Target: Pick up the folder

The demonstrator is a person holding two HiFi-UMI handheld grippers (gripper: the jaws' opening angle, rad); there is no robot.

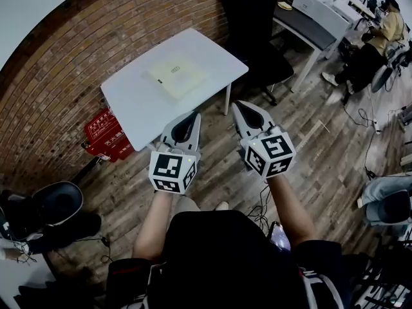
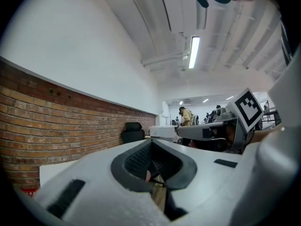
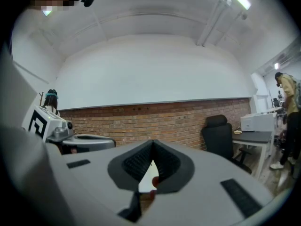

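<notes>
- The thin, pale cream rectangular folder lies flat near the middle of the white rectangular surface, square to its edges; lying that flat, it likely offers your jaws little edge to catch
- It looks like matte card or paper with a small dark print near its top; nothing rests on it and nothing touches it
- The surface is smooth and bare around the folder, so sliding it toward an edge looks possible
- Your left gripper is pressed together on nothing, held level and short of the near edge
- Your right gripper is likewise closed and empty, just beside the left; both seem parked at the ready, the approach not yet begun
- Their grey shells are smooth, with ribbed dark pads inside
- Beyond stand a rough red brick wall, a black office chair and a plank floor
</notes>
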